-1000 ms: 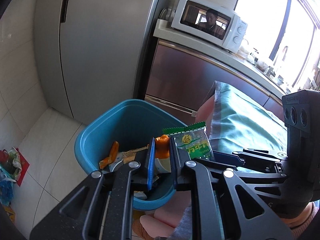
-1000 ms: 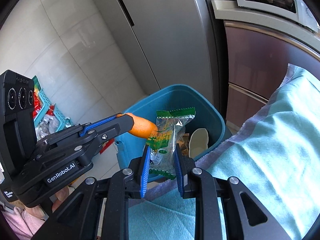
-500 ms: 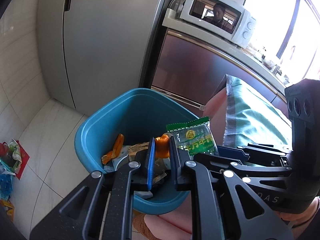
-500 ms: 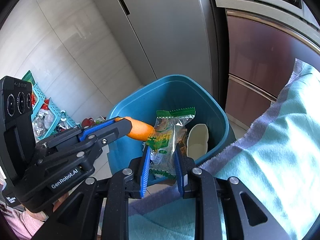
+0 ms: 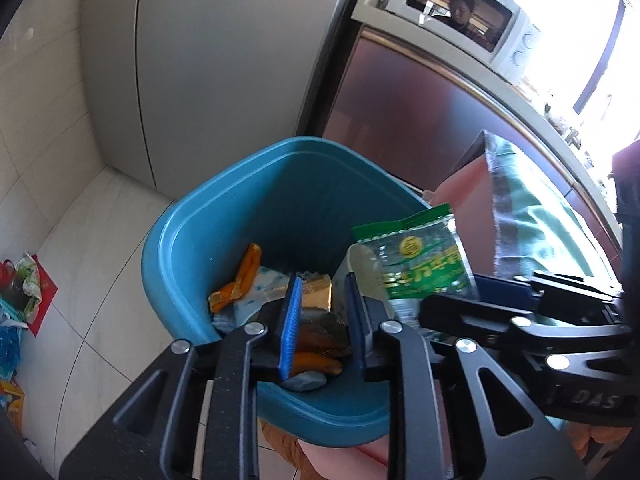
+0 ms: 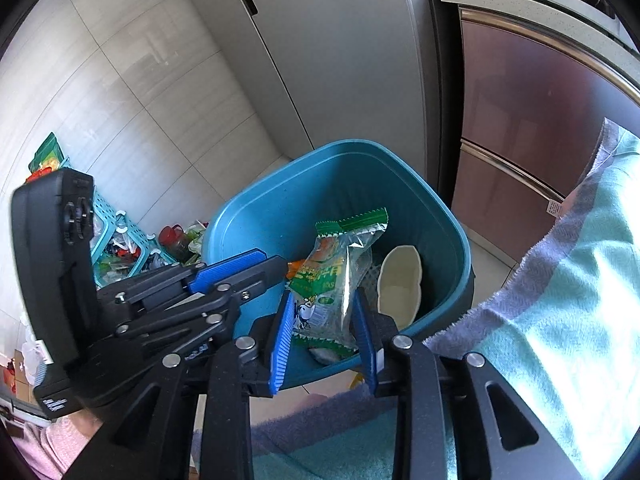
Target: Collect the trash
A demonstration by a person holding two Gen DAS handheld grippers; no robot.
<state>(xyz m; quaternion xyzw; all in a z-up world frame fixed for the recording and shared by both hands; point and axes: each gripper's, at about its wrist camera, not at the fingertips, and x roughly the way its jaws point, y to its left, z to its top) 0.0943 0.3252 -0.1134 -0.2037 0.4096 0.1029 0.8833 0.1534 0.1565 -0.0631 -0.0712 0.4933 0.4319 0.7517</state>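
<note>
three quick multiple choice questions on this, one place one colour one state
1. The wrapper is
A. on the floor
B. over the bin
C. on the cloth

2. The bin is
A. red
B. white
C. blue

3. The jaws of the left gripper hold
A. nothing
B. a cup
C. a bottle

Answers:
1 B: the right wrist view shows it upright above the bin's opening.
2 C: its rim and walls are blue in both views.
3 A: the jaws have just been opening, and between them only the bin's contents show, further down.
</note>
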